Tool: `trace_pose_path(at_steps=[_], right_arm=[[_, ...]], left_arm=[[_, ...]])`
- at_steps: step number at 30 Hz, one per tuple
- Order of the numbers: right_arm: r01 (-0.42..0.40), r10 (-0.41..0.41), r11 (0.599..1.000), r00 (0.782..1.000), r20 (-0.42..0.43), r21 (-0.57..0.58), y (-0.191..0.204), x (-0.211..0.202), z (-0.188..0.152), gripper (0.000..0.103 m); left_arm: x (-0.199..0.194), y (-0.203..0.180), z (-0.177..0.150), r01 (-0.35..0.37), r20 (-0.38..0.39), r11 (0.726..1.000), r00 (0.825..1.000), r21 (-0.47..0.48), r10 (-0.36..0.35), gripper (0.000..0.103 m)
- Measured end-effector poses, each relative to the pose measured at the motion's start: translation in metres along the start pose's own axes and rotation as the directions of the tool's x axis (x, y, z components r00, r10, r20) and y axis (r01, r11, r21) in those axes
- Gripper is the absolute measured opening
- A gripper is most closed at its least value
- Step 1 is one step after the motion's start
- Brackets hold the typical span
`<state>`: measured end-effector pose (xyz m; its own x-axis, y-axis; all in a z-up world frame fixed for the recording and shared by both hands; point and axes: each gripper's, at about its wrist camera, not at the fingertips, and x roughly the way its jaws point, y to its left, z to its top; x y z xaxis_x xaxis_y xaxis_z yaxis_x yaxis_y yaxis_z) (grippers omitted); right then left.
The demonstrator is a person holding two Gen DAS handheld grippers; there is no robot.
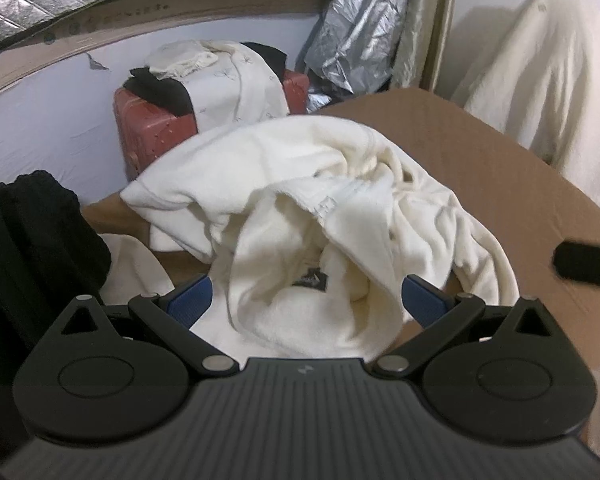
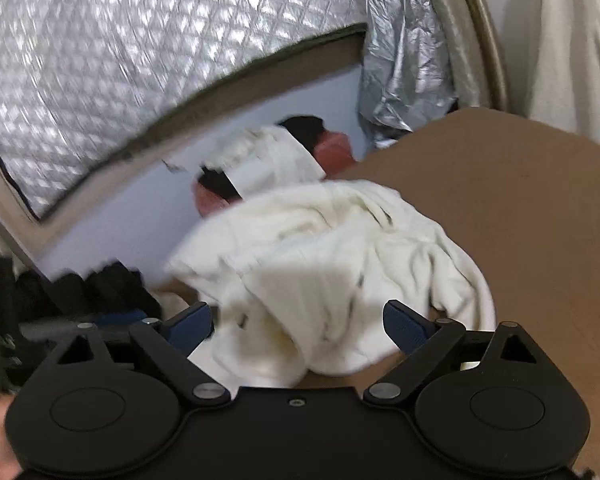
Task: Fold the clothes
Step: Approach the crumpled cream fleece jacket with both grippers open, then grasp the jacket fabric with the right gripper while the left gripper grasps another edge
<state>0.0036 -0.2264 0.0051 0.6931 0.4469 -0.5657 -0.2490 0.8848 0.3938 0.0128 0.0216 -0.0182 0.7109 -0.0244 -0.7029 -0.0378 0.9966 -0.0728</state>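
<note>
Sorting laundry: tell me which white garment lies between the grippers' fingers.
The crumpled fleece garment on the brown table; the others drape the red suitcase or hang.

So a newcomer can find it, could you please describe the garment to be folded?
On the brown tabletop, a crumpled cream fleece garment lies heaped in the middle. Unlike the black clothes beside it, it is pale, fluffy, and shows a small dark label inside.

Garment [image 1: 284, 184] in front of me was cream-white, fleecy, no print, w/ a small dark label inside. Table [image 1: 480, 168] was plain brown. My left gripper [image 1: 306, 300] was black w/ blue pads [image 1: 190, 300]; right gripper [image 2: 298, 326] same colours. Suitcase [image 1: 148, 132] behind was red-pink, w/ black + white clothes on top. Window cover [image 2: 120, 60] was silver, diamond-quilted. Black clothes pile [image 1: 32, 248] sat at left.
</note>
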Motion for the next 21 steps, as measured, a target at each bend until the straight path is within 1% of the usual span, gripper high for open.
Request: trace_pose_path(at_steps=[2, 3, 5, 6, 7, 8, 9, 10, 11, 12, 13, 14, 15, 16, 18, 20, 21], right_arm=[[0.006, -0.007, 1.0, 1.0, -0.007, -0.03, -0.007, 0.009, 0.011, 0.095], [0.01, -0.01, 0.999, 1.0, -0.011, -0.045, -0.011, 0.014, 0.016, 0.095], [0.041, -0.043, 0.995, 0.999, -0.02, -0.088, -0.021, 0.032, 0.028, 0.095], [0.049, -0.053, 0.992, 0.998, -0.028, -0.115, -0.024, 0.043, 0.033, 0.094], [0.074, -0.081, 0.985, 0.996, -0.038, -0.157, -0.027, 0.057, 0.038, 0.088], [0.102, -0.113, 0.975, 0.993, -0.042, -0.195, -0.029, 0.067, 0.042, 0.085], [0.145, -0.162, 0.952, 0.986, -0.04, -0.27, -0.031, 0.082, 0.045, 0.077], [0.156, -0.176, 0.942, 0.983, -0.043, -0.298, -0.038, 0.094, 0.048, 0.067], [0.165, -0.189, 0.931, 0.981, -0.045, -0.325, -0.044, 0.105, 0.05, 0.062], [0.155, -0.18, 0.938, 0.982, -0.055, -0.309, -0.054, 0.113, 0.052, 0.057], [0.144, -0.17, 0.946, 0.983, -0.065, -0.291, -0.063, 0.121, 0.053, 0.053], [0.139, -0.162, 0.955, 0.984, -0.07, -0.263, -0.074, 0.126, 0.053, 0.051], [0.134, -0.155, 0.963, 0.985, -0.074, -0.235, -0.084, 0.132, 0.052, 0.045], [0.128, -0.147, 0.97, 0.986, -0.078, -0.206, -0.094, 0.138, 0.052, 0.044], [0.119, -0.133, 0.981, 0.988, -0.082, -0.155, -0.108, 0.142, 0.048, 0.045], [0.106, -0.114, 0.99, 0.99, -0.079, -0.098, -0.121, 0.143, 0.049, 0.049], [0.103, -0.108, 0.992, 0.992, -0.072, -0.07, -0.128, 0.143, 0.05, 0.057]], left_arm=[[0.004, 0.002, 0.002, -0.025, 0.014, 1.0, 1.0, 0.002, 0.025, 0.102], [0.008, 0.003, 0.003, -0.049, 0.02, 0.999, 0.999, 0.005, 0.049, 0.101], [0.017, 0.006, 0.005, -0.085, 0.035, 0.996, 0.996, 0.009, 0.085, 0.1], [0.021, 0.007, 0.006, -0.1, 0.041, 0.995, 0.994, 0.009, 0.1, 0.095], [0.026, 0.01, 0.007, -0.113, 0.041, 0.994, 0.993, 0.007, 0.113, 0.086], [0.031, 0.012, 0.008, -0.116, 0.034, 0.993, 0.993, 0.002, 0.116, 0.084], [0.036, 0.015, 0.009, -0.109, 0.022, 0.994, 0.994, -0.009, 0.109, 0.082], [0.04, 0.018, 0.009, -0.096, 0.012, 0.995, 0.995, -0.024, 0.096, 0.079], [0.044, 0.021, 0.009, -0.073, 0.003, 0.996, 0.997, -0.044, 0.073, 0.077], [0.049, 0.024, 0.009, -0.05, -0.005, 0.997, 0.999, -0.064, 0.05, 0.074], [0.053, 0.027, 0.009, -0.027, -0.013, 0.996, 1.0, -0.085, 0.026, 0.071], [0.058, 0.029, 0.009, -0.008, -0.022, 0.994, 1.0, -0.105, 0.006, 0.069], [0.063, 0.03, 0.009, 0.0, -0.033, 0.992, 0.999, -0.122, -0.004, 0.069], [0.069, 0.032, 0.009, 0.002, -0.041, 0.991, 0.999, -0.137, -0.008, 0.069], [0.078, 0.036, 0.009, -0.01, -0.042, 0.986, 0.999, -0.166, 0.003, 0.069], [0.086, 0.04, 0.01, -0.028, -0.037, 0.981, 0.999, -0.194, 0.021, 0.069], [0.09, 0.041, 0.01, -0.039, -0.034, 0.979, 0.999, -0.202, 0.033, 0.069]])
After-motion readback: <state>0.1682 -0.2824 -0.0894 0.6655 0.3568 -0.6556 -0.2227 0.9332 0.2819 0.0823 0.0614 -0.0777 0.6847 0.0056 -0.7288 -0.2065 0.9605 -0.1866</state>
